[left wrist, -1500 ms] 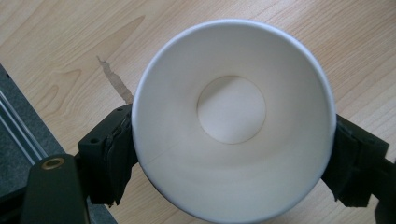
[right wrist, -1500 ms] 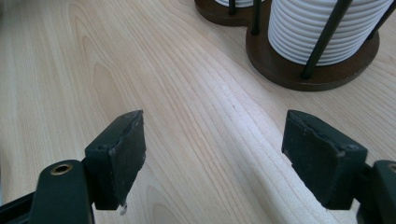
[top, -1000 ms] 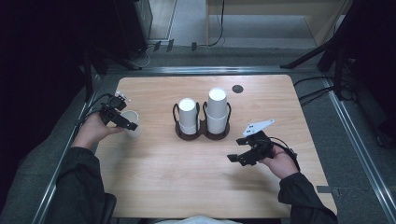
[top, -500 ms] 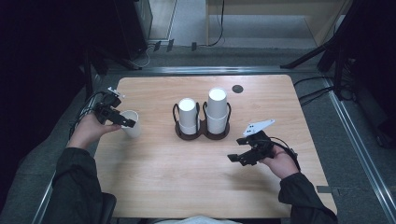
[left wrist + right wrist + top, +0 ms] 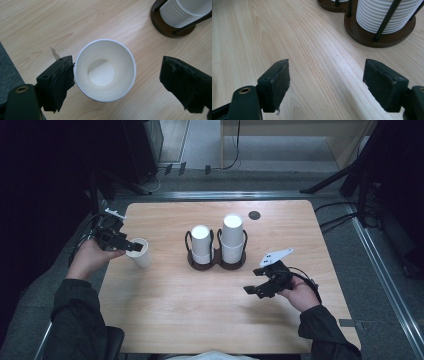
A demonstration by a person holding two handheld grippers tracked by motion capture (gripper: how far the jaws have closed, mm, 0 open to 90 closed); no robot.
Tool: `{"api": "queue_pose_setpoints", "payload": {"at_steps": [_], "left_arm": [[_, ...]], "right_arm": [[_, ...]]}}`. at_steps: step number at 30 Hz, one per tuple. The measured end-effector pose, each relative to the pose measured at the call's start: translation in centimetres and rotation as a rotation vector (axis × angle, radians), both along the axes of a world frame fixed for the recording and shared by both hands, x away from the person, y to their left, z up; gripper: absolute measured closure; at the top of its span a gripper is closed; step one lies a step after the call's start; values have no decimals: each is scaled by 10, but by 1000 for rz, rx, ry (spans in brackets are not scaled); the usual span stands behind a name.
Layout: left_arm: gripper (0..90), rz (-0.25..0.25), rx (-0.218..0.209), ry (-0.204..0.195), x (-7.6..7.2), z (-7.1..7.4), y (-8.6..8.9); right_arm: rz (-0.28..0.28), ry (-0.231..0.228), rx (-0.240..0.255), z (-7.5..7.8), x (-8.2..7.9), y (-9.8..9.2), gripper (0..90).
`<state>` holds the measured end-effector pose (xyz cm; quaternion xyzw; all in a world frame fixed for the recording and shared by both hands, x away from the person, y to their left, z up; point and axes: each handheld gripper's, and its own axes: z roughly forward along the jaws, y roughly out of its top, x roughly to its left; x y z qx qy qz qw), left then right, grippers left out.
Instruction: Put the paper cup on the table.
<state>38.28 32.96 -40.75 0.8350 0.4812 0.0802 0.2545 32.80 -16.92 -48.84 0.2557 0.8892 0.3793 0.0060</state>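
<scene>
Left gripper view looks straight down past two black jaws that stand wide apart over a single white paper cup (image 5: pixel 105 70). Those jaws have just been closing a little, yet they are not gripping: the pad on the left side of that view lies against or just beside the cup's rim, while the other pad is well clear, with bare wood showing between it and the cup. The cup stands upright and empty, its mouth open to the camera, between the jaws and nearer the left-side one. Beyond the jaws, toward the upper right corner of that view, sits a dark round holder base (image 5: pixel 160 23) carrying a ribbed stack of white cups (image 5: pixel 180 15).

From the high view, the left gripper (image 5: pixel 131 243) reaches in over the cup (image 5: pixel 139 253) at the left edge of the wooden table (image 5: pixel 165 320), held in the person's left hand (image 5: pixel 90 260). The two-ring holder (image 5: pixel 217 262) with its two stacks stands well apart from it, at the table's middle.

The right gripper (image 5: pixel 256 285) hangs low over bare table, well apart from the cup and near the holder. In the right gripper view its jaws gape with nothing between them but wood grain; the holder's base and a ribbed stack (image 5: pixel 384 17) lie just beyond the right-hand jaw.
</scene>
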Motion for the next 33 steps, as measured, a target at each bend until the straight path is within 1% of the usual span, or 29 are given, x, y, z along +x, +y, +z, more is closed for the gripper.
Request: {"api": "queue_pose_setpoints", "payload": {"at_steps": [2,9,10,15,17,19,21,24,26,30,31,33], "left_arm": [[127,-10,-19,-4,-1,4,-3],[129,-53,-23,-18,-5,9,-18],[130,-53,-29,-19,-5,10,-20],[133,-83,-82,-21,-7,12,-28],[134,-91,-102,-26,-8,12,-30],[136,-100,-112,-39,-10,13,-33],[137,-111,-126,-50,-13,12,-36],[139,-132,-131,-57,-17,9,-42],[139,-139,-145,-62,-19,7,-47],[143,-159,-175,-54,-23,1,-53],[143,-163,-191,-50,-25,-2,-56],[144,-167,-198,-51,-27,-5,-59]], "right_arm": [[1,-2,0,0,0,0,218],[4,-4,-4,0,-1,0,218],[4,-4,-4,0,-1,-1,219],[6,-4,-4,0,-1,-1,218],[6,-4,-6,0,-1,-1,219],[8,-8,-4,0,-1,-1,218],[7,-10,-2,1,-1,-2,218],[4,-11,3,2,-1,-3,218],[5,-22,10,3,-1,-3,219],[17,-41,13,3,0,-3,218],[19,-43,13,3,0,-3,218],[20,-45,7,3,0,-3,219]]}}
